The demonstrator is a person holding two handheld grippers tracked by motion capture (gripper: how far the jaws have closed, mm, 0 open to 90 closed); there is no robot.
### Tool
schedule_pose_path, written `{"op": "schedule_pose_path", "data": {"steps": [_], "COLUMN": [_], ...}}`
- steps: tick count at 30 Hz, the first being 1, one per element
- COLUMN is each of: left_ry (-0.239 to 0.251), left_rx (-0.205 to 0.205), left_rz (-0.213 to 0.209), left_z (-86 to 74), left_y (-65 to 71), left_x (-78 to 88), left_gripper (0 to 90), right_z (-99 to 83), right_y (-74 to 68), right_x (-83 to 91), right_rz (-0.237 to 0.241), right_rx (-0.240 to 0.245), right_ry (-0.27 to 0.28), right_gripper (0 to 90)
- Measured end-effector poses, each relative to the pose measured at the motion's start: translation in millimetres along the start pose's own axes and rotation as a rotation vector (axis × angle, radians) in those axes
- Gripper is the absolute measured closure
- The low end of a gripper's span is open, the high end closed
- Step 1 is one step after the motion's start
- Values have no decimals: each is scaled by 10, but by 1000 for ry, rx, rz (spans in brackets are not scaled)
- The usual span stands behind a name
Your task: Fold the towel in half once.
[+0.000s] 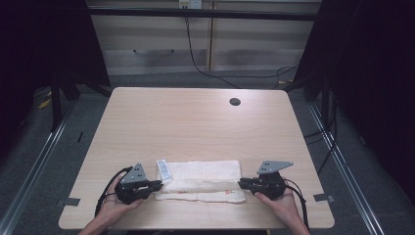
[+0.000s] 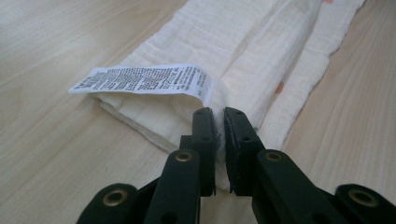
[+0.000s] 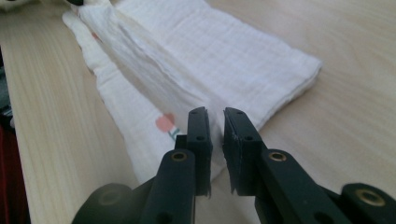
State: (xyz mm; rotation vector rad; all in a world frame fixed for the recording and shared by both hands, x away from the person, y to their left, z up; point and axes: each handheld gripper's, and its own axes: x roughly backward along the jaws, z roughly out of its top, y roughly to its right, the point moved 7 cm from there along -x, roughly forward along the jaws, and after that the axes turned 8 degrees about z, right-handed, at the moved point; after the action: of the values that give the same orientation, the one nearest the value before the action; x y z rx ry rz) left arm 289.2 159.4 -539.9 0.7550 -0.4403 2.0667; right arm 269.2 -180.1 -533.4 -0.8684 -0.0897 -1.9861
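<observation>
A folded white muslin cloth (image 1: pixel 200 176) lies flat near the table's front edge, with a printed care label (image 1: pixel 164 171) at its left end. My left gripper (image 1: pixel 157 184) is at that left end. In the left gripper view its jaws (image 2: pixel 219 114) are pinched on the cloth (image 2: pixel 243 42) just below the label (image 2: pixel 140 79). My right gripper (image 1: pixel 242 183) is at the cloth's right end. In the right gripper view its jaws (image 3: pixel 215 114) stand a narrow gap apart over the edge of the cloth (image 3: pixel 224 60), beside a small red print (image 3: pixel 164 122).
The wooden table (image 1: pixel 195 122) has a round cable hole (image 1: pixel 235 102) at the back right. Behind it stand drawers (image 1: pixel 151 49) and a trailing cable. Dark curtains flank both sides.
</observation>
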Motion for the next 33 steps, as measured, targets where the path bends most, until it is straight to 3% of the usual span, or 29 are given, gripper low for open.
{"op": "schedule_pose_path", "data": {"steps": [7,11,15,19,25,29,33], "left_ry": [-6,-1,45,63,67,56,17], "left_rx": [7,18,55,68,94,99,84], "left_rz": [-24,-33,-36,5,32,48,45], "left_z": [-8,-63,-26,9,78,170,264], "left_y": [67,65,17,-81,-196,-273,-323], "left_x": [20,100,187,229,149,27,-141], "left_gripper": [742,710,684,678,681,680,683], "right_z": [-142,-124,-164,-190,36,191,366], "right_y": [-46,-66,-109,-111,31,138,345], "right_x": [-30,-10,55,159,196,84,-45], "right_rz": [5,4,4,-15,-57,-58,-70], "right_rx": [-14,-19,-23,-41,-21,-6,-14], "right_ry": [-43,-38,-38,-11,38,20,15], "right_gripper": [779,738,685,678,734,741,756]}}
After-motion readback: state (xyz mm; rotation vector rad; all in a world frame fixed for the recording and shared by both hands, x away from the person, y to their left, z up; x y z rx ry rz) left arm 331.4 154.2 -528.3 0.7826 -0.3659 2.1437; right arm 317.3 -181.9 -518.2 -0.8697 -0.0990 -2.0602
